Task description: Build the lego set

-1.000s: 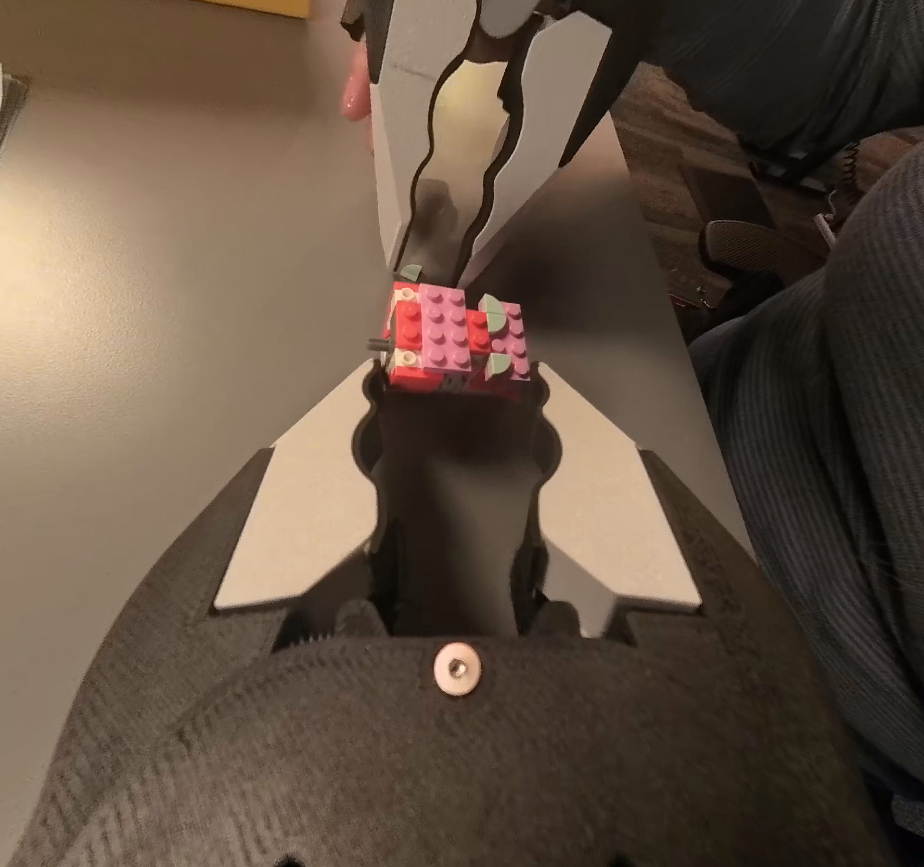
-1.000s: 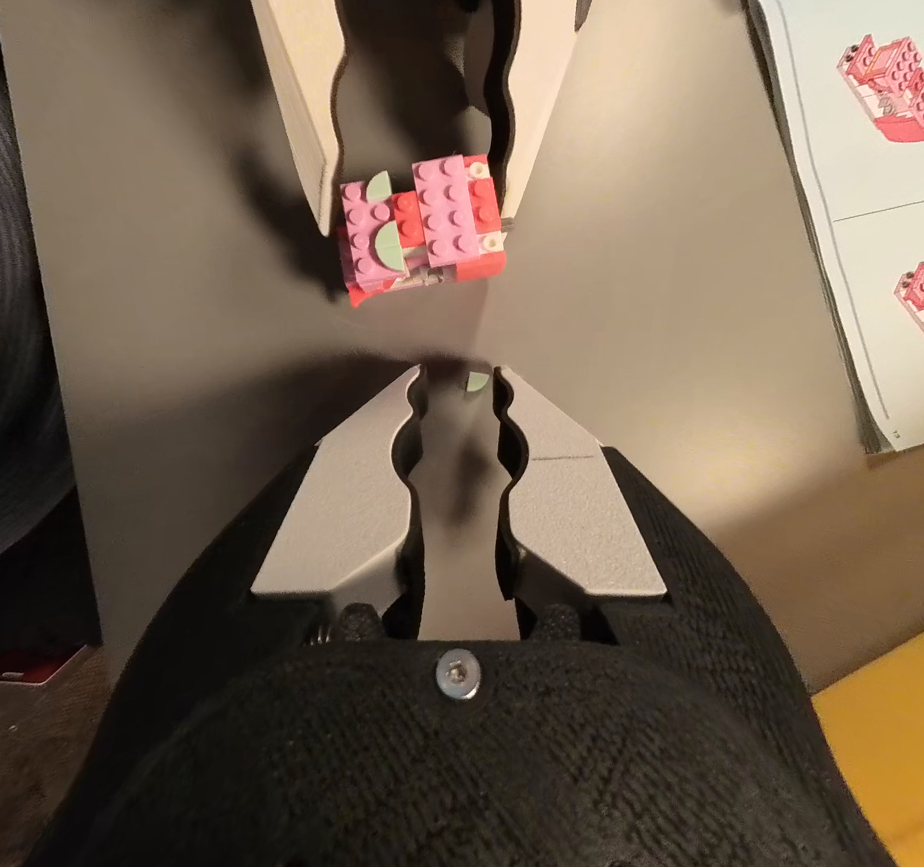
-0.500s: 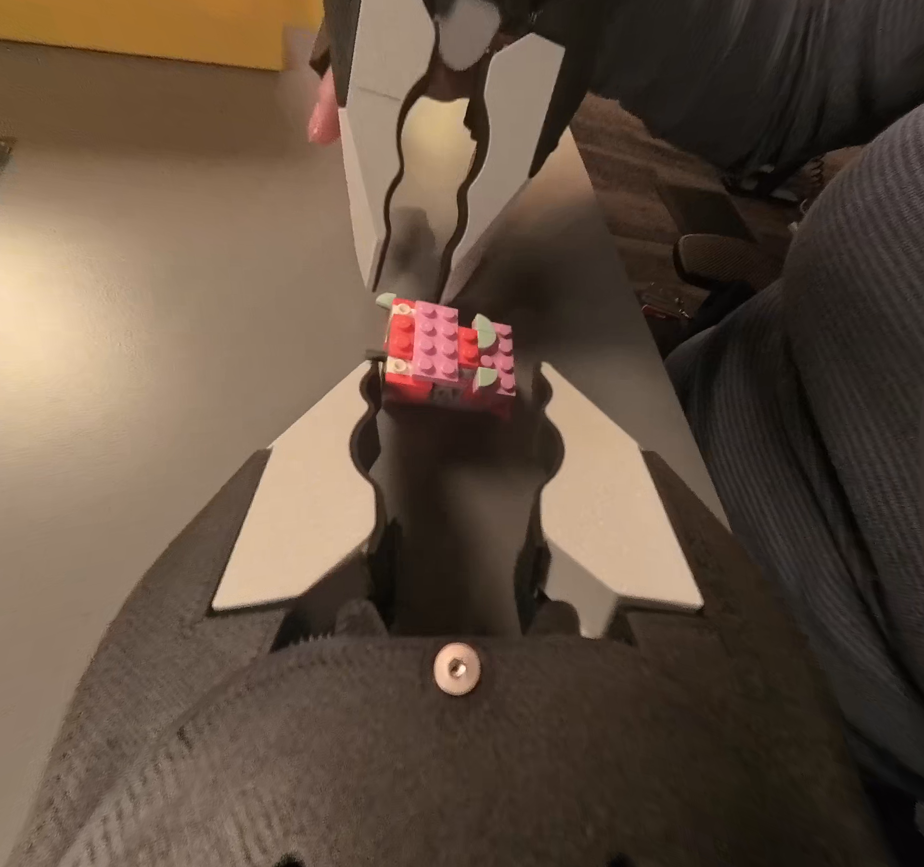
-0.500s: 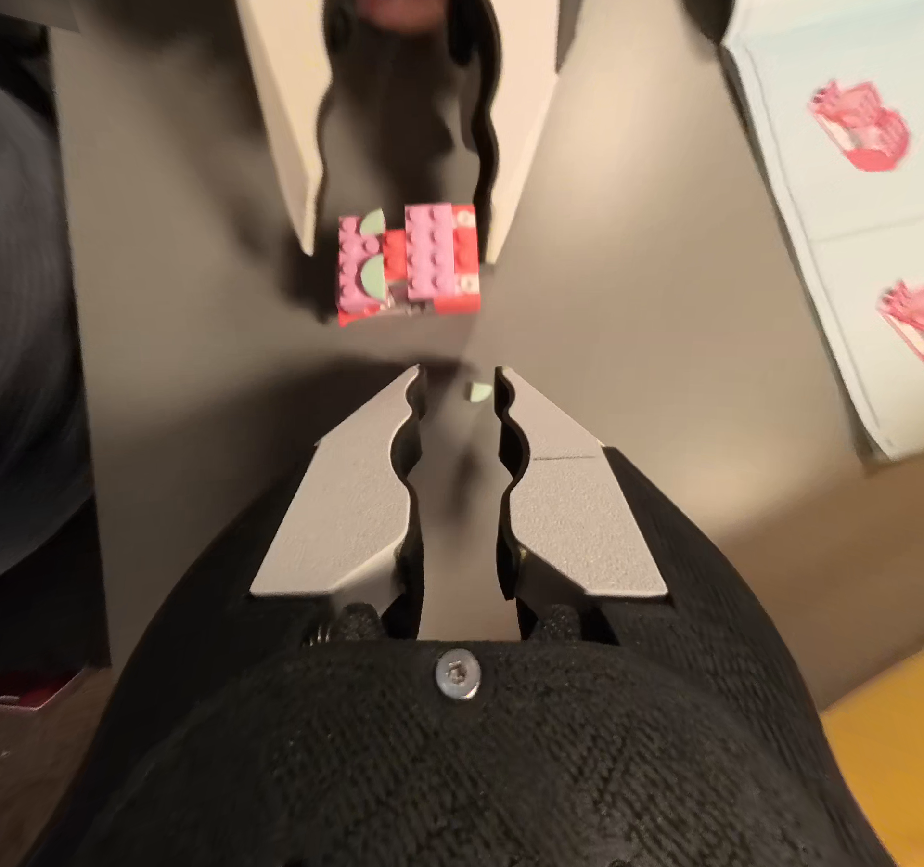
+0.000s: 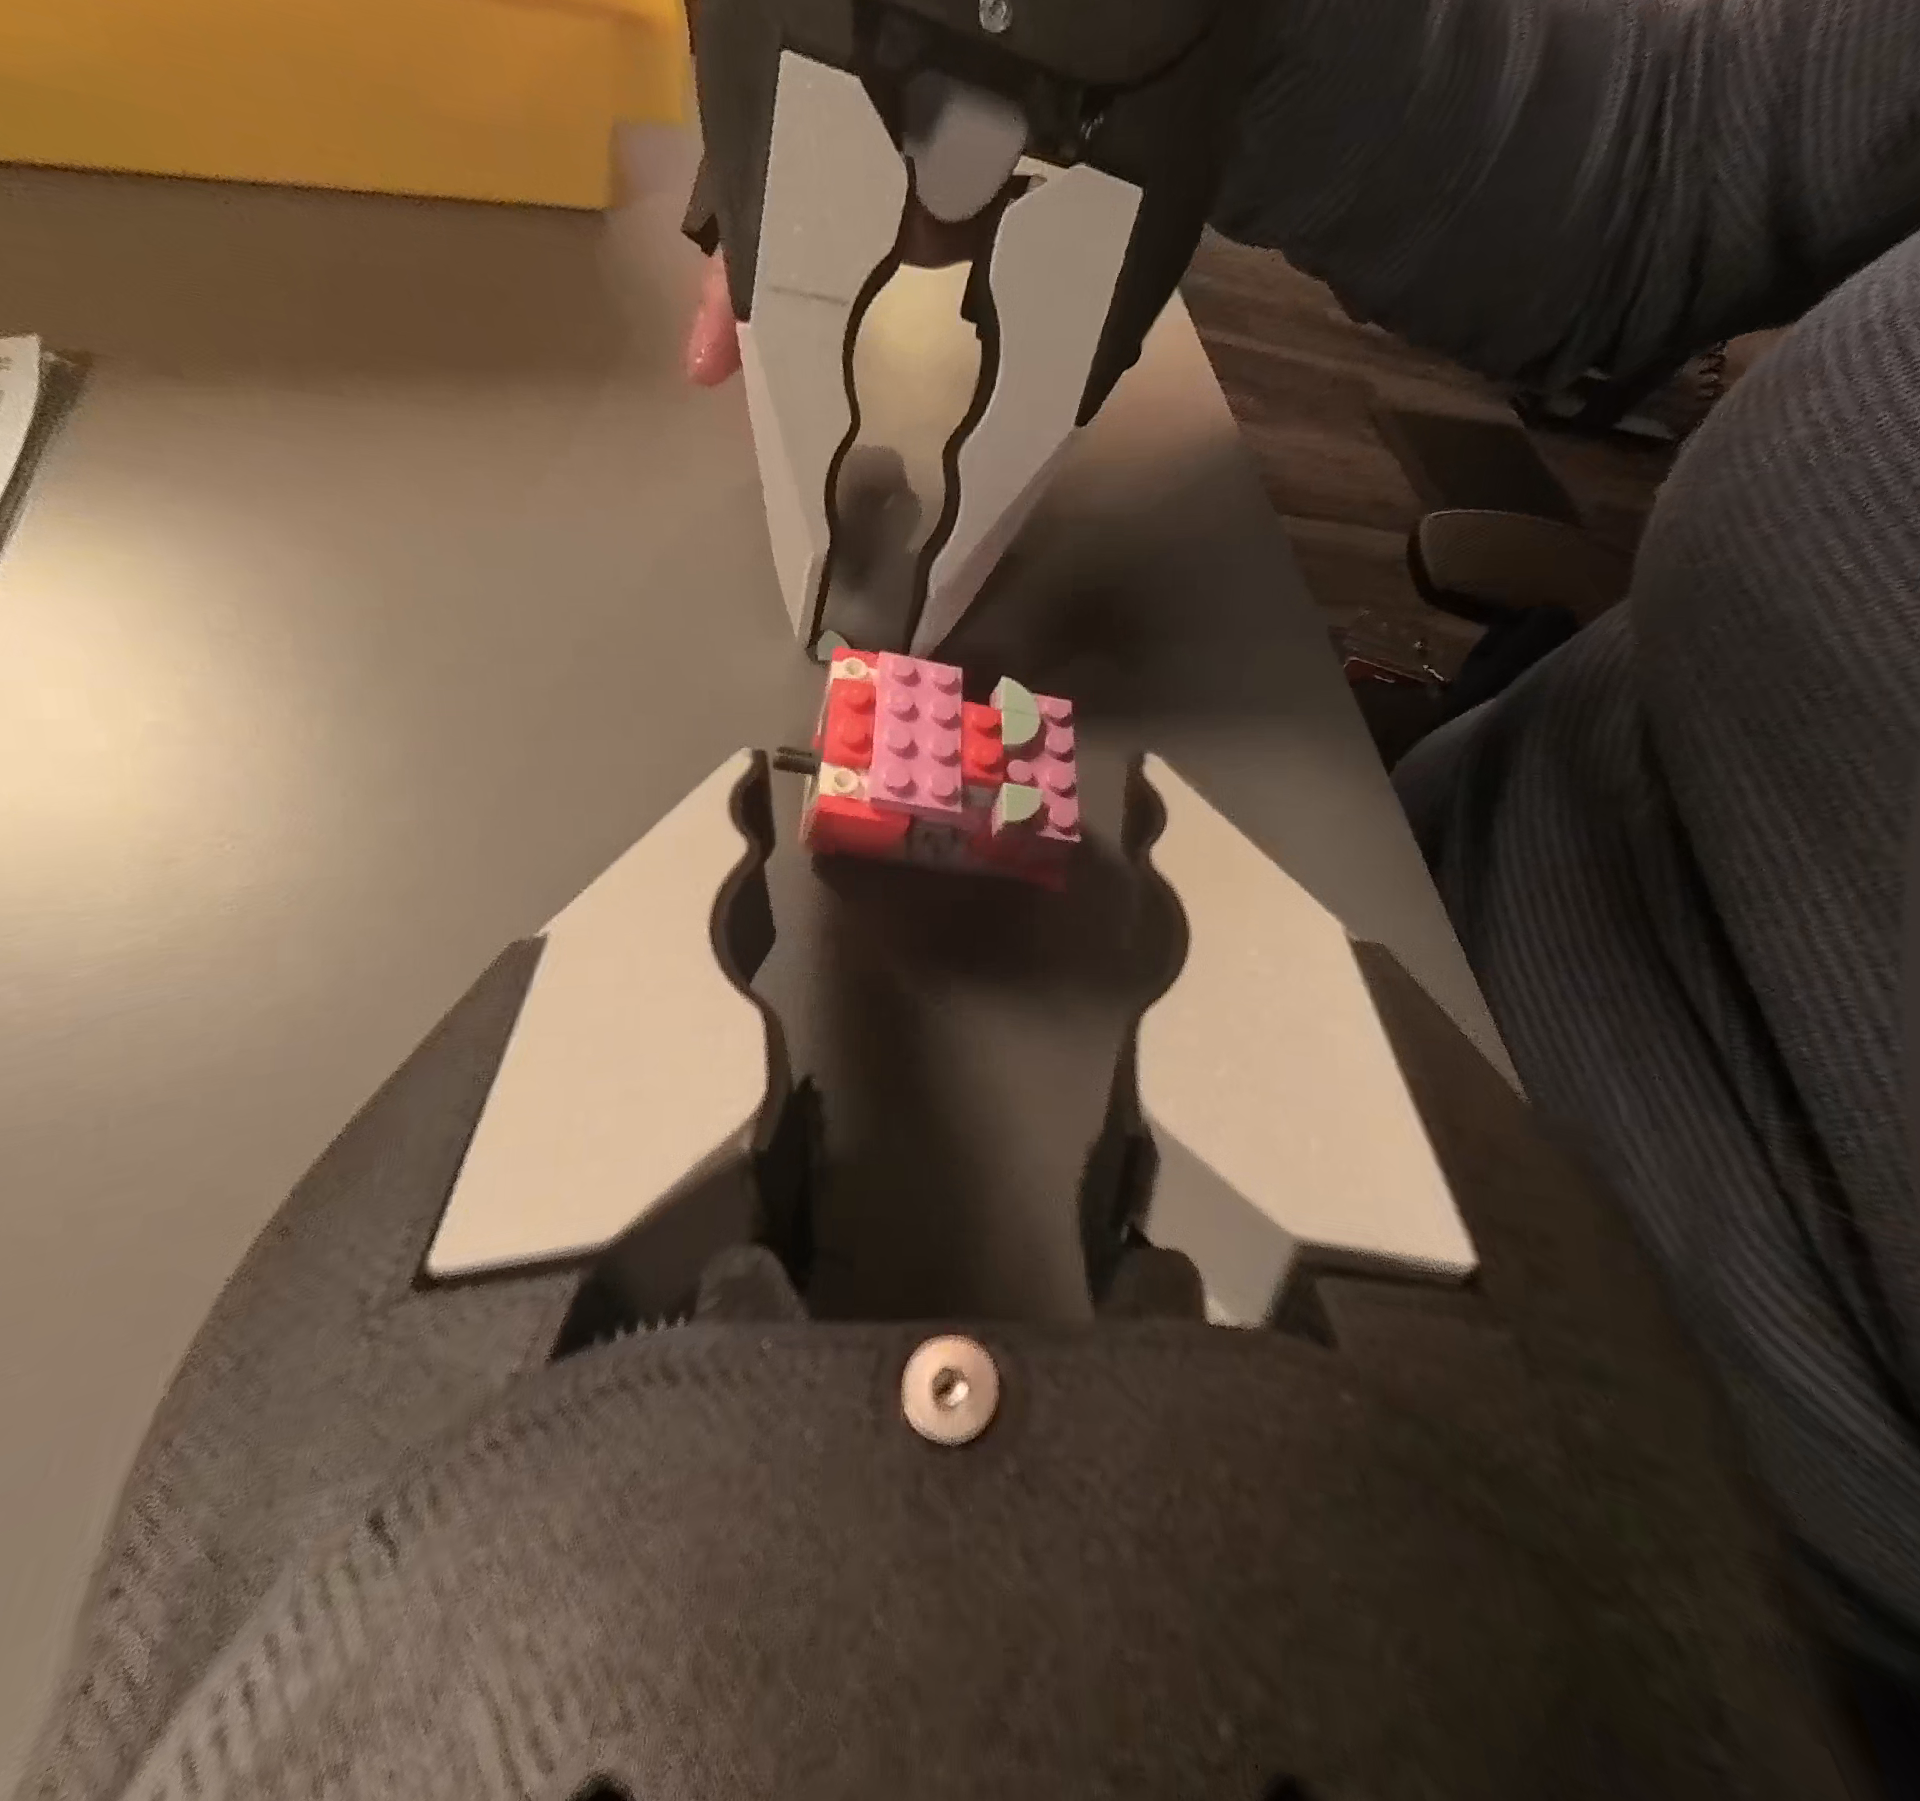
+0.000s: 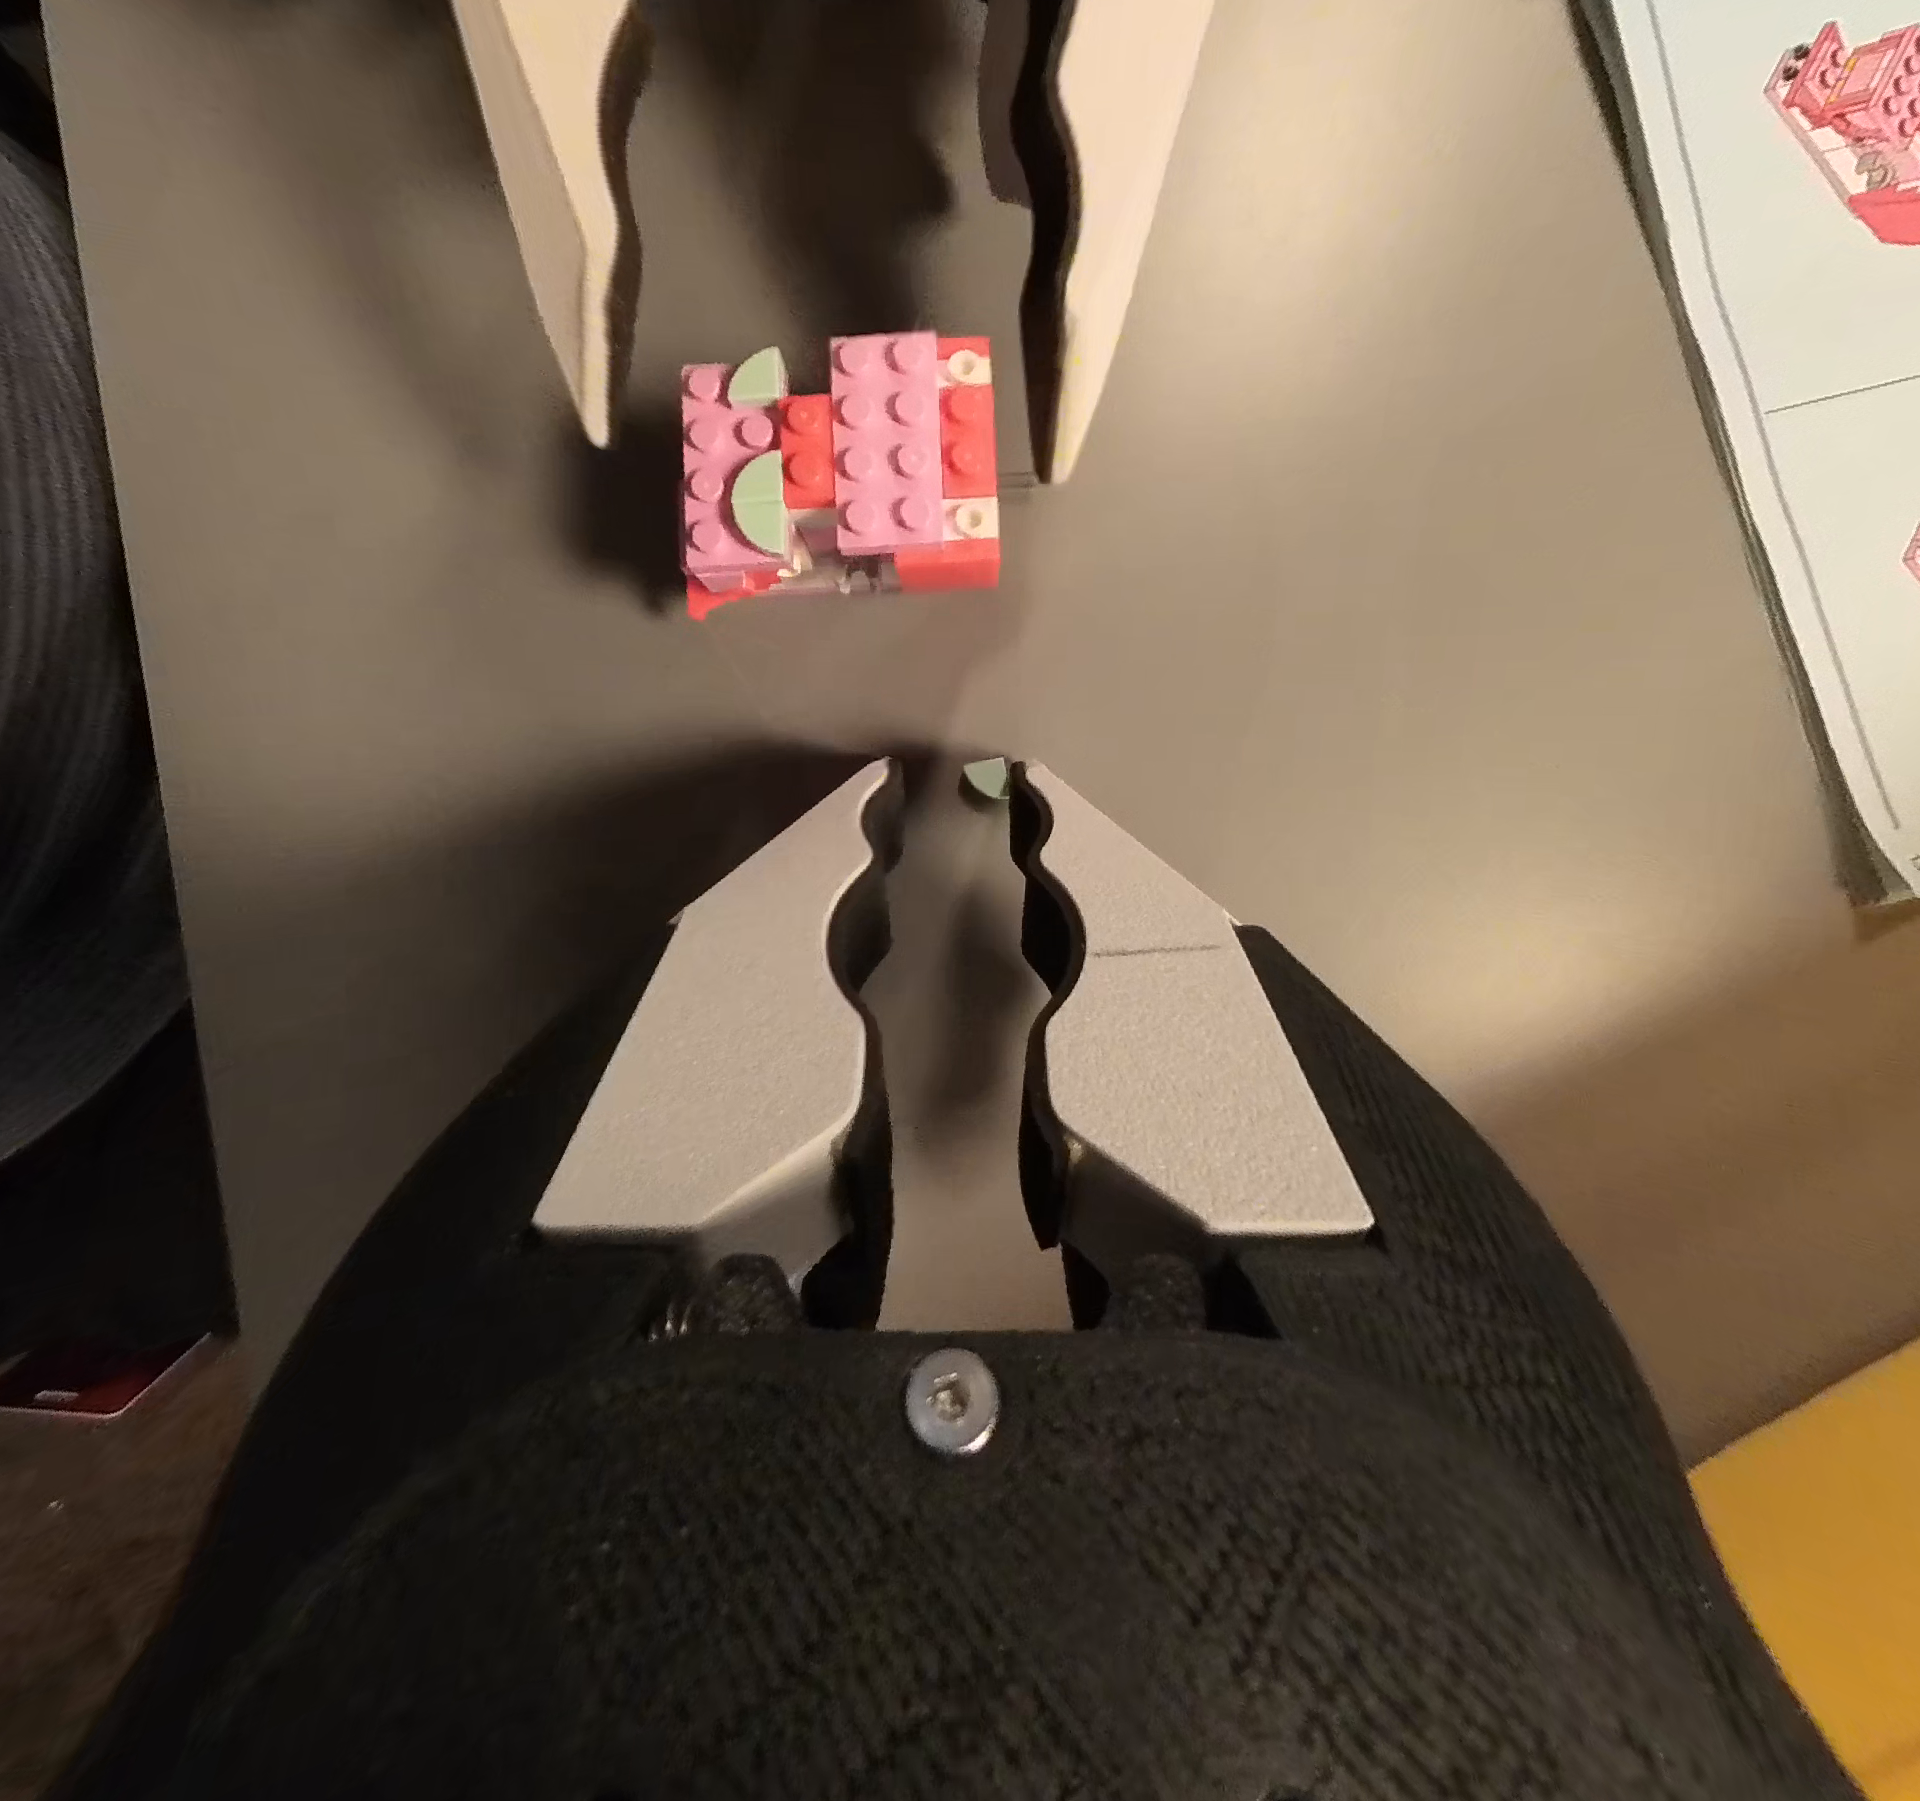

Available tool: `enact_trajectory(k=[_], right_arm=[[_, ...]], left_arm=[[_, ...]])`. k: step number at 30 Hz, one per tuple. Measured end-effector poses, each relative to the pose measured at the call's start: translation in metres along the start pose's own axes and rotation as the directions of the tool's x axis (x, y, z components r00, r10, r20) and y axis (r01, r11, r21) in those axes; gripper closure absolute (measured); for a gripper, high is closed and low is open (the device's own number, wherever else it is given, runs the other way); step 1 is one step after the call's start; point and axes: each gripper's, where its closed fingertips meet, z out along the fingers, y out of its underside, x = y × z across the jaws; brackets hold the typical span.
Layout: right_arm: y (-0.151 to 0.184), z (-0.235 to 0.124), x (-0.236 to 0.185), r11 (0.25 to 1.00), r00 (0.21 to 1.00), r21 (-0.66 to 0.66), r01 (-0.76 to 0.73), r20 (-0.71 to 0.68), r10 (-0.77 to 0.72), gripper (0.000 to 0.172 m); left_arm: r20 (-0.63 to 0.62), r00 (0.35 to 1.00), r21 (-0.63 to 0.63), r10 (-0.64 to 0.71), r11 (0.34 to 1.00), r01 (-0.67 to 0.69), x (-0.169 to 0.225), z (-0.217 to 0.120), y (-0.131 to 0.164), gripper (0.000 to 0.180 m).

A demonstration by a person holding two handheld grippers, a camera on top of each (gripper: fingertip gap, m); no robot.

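The left gripper (image 5: pixel 945 775) stands wide open around a small red and pink brick model (image 5: pixel 940 764) that sits on the grey table (image 5: pixel 312 608). The model lies between the two fingertips, with a clear gap at 3 o'clock and a narrower one at 9 o'clock, where a short black pin on the model points at the left finger (image 5: pixel 727 816); neither pad presses on it. The right gripper (image 6: pixel 951 775) faces it from 12 o'clock, its fingers close together but not shut. A tiny pale green quarter-round piece (image 6: pixel 985 777) lies on the table between its tips, against the 3 o'clock finger and apart from the other, so nothing is gripped. From the right wrist, the model is at 12 o'clock, well apart. A printed booklet (image 6: pixel 1766 401) lies at 2 o'clock.
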Motion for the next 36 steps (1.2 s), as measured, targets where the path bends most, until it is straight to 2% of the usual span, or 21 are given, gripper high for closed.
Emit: enact_trajectory(k=[8,13,18,20,22,24,29,36], right_arm=[[0.001,-0.001,0.006,1.0,0.999,0.022,0.0,-0.045,0.001,0.167],[0.001,-0.002,0.005,0.999,0.996,0.011,0.038,-0.084,-0.037,0.169],[-0.04,-0.025,-0.003,0.978,0.996,0.203,0.04,-0.082,-0.024,0.169],[-0.054,-0.031,-0.013,0.968,0.997,0.242,0.063,-0.062,-0.05,0.169],[-0.06,-0.029,-0.022,0.97,0.995,0.224,0.1,-0.051,-0.091,0.169],[-0.062,-0.025,-0.027,0.972,0.99,0.191,0.136,-0.055,-0.127,0.169],[-0.062,-0.016,-0.033,0.975,0.985,0.147,0.169,-0.058,-0.162,0.169],[-0.061,-0.012,-0.041,0.971,0.977,0.117,0.21,-0.052,-0.205,0.169]], left_arm=[[-0.008,1.0,-0.033,0.005,0.999,-0.006,0.002,0.003,0.004,0.119],[-0.031,0.999,-0.073,0.015,0.997,-0.018,0.007,0.006,0.01,0.105],[-0.037,0.999,-0.075,0.033,0.997,-0.036,0.009,0.006,0.01,0.107],[-0.034,0.999,-0.085,0.038,0.996,-0.04,0.009,0.007,0.012,0.102],[-0.011,0.999,-0.11,0.048,0.993,-0.049,0.007,0.01,0.015,0.094],[0.009,0.998,-0.13,0.065,0.99,-0.063,0.006,0.012,0.017,0.095],[0.053,0.995,-0.15,0.08,0.986,-0.071,0.002,0.017,0.018,0.12],[0.022,1.0,-0.132,-0.002,0.991,0.005,0.004,0.016,0.016,0.12]])
